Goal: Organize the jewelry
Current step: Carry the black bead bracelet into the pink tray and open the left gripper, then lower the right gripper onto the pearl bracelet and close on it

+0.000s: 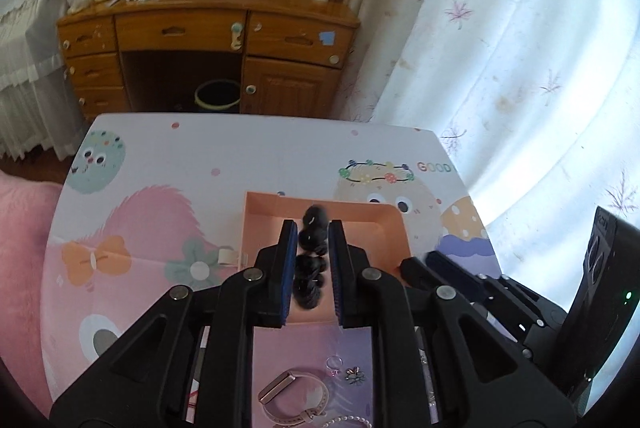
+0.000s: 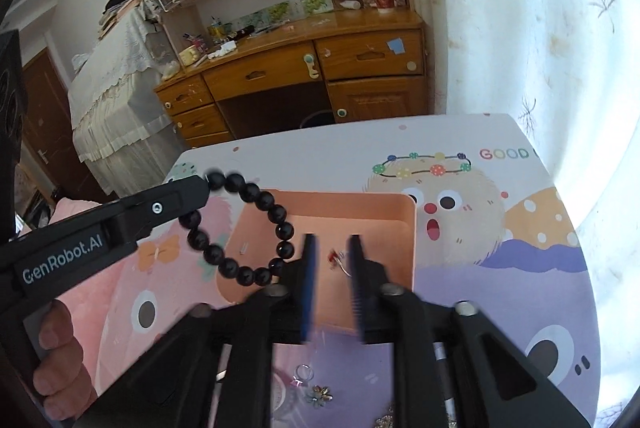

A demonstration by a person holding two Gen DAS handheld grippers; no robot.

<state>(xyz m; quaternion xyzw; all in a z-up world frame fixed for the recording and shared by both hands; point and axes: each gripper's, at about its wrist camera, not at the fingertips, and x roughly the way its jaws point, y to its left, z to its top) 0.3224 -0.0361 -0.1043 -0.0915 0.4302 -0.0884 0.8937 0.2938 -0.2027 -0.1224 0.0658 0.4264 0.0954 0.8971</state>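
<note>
My left gripper [image 1: 313,228] is shut on a black bead bracelet [image 1: 312,252] and holds it above the near left part of the peach tray [image 1: 372,216]. In the right wrist view the bracelet [image 2: 244,228] hangs from the left gripper [image 2: 206,184] over the tray's [image 2: 360,204] left edge. My right gripper [image 2: 333,248] is open and empty over the tray's near side. A small ring with a red stone [image 2: 338,260] lies in the tray between its fingers.
On the cartoon-print table [image 1: 180,156] in front of the tray lie a pink watch [image 1: 292,400], a pink-stone ring [image 1: 333,364], a flower brooch [image 1: 354,375] and a pearl strand [image 1: 348,421]. A wooden desk [image 1: 208,28] stands beyond the table, a curtain at the right.
</note>
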